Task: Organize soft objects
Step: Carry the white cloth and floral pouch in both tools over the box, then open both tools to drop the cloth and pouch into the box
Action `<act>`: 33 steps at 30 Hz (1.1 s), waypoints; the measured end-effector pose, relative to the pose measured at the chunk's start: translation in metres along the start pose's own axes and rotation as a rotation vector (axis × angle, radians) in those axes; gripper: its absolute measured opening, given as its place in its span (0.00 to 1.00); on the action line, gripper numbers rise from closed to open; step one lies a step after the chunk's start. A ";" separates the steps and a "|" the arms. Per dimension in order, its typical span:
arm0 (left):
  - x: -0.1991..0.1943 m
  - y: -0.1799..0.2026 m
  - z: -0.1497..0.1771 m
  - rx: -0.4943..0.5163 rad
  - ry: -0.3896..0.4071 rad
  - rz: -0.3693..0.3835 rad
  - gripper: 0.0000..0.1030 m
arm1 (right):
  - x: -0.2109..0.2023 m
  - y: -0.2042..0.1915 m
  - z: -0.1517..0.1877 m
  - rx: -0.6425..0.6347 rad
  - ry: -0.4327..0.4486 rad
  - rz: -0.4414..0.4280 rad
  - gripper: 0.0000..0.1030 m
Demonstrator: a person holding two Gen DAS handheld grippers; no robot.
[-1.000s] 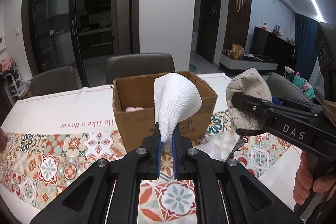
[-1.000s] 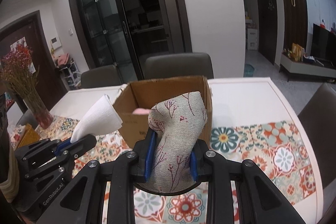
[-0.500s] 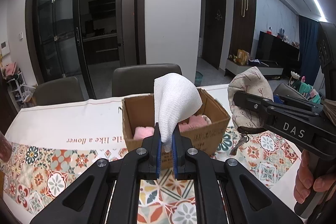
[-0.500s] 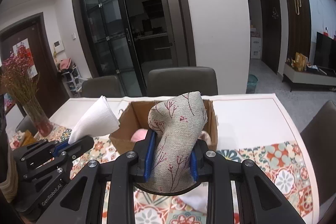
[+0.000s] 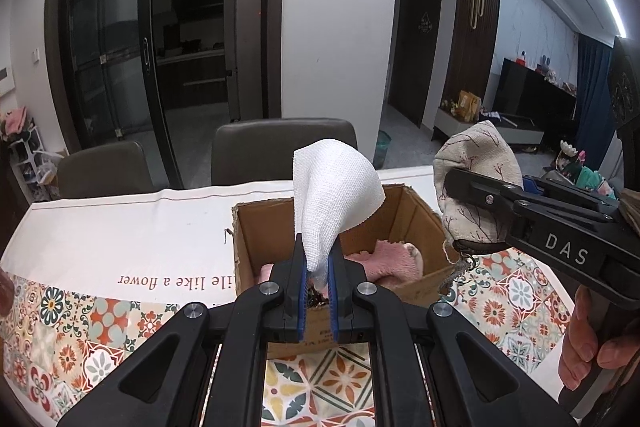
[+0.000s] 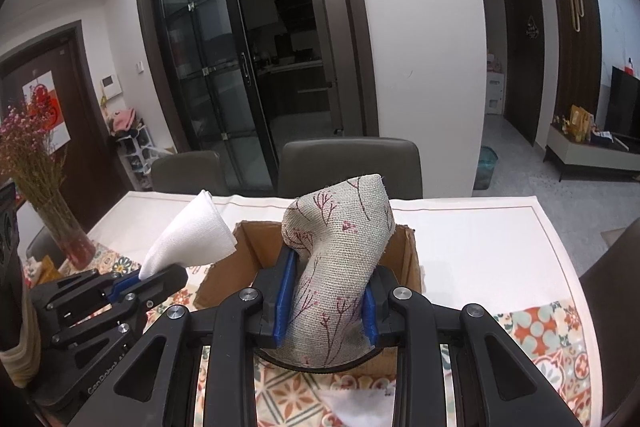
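Observation:
My left gripper [image 5: 317,259] is shut on a folded white cloth [image 5: 334,199] that stands up between its blue pads, just above the near wall of an open cardboard box [image 5: 256,227]. Inside the box lies a pink fluffy item [image 5: 396,259]. My right gripper [image 6: 326,291] is shut on a beige fabric pouch [image 6: 340,247] printed with red twigs, held over the same box [image 6: 408,259]. In the left wrist view the pouch [image 5: 476,179] hangs at the box's right corner, its zipper pull dangling. In the right wrist view the white cloth [image 6: 190,241] shows at the left.
The table carries a patterned tile cloth [image 5: 100,327] with a white runner [image 5: 120,227]. Grey chairs [image 5: 280,151] stand along the far edge. A vase of dried flowers [image 6: 52,211] stands at the table's left side. A person's hand [image 5: 592,343] holds the right gripper's handle.
Both grippers have moved forward and slightly up over the box, each keeping its hold. The box's inside and the pink item have come into view.

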State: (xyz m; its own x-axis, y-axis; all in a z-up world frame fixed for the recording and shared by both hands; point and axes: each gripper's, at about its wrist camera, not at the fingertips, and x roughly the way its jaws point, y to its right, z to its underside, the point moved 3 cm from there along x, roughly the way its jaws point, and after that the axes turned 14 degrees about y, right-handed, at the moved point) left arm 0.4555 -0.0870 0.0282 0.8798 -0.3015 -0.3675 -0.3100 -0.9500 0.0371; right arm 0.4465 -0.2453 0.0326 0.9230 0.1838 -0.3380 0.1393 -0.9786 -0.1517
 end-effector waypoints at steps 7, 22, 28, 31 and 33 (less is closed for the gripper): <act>0.038 -0.005 0.005 0.001 -0.078 -0.010 0.10 | 0.040 0.007 0.008 0.011 -0.096 -0.016 0.29; 0.094 -0.010 0.027 -0.015 -0.233 -0.001 0.12 | 0.107 0.026 0.036 -0.006 -0.278 -0.019 0.33; 0.100 -0.009 0.033 -0.003 -0.265 0.007 0.32 | 0.116 0.033 0.045 0.027 -0.323 -0.018 0.56; 0.100 -0.009 0.032 -0.010 -0.262 0.010 0.39 | 0.117 0.032 0.044 0.033 -0.320 -0.023 0.60; 0.099 -0.010 0.032 -0.008 -0.263 -0.001 0.43 | 0.117 0.034 0.043 0.044 -0.317 -0.019 0.64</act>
State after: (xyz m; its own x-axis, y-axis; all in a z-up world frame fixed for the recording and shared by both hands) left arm 0.5342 -0.1050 -0.0386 0.7555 -0.2703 -0.5968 -0.3056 -0.9512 0.0439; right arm 0.5434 -0.2528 -0.0517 0.7620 0.2282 -0.6061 0.1330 -0.9710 -0.1984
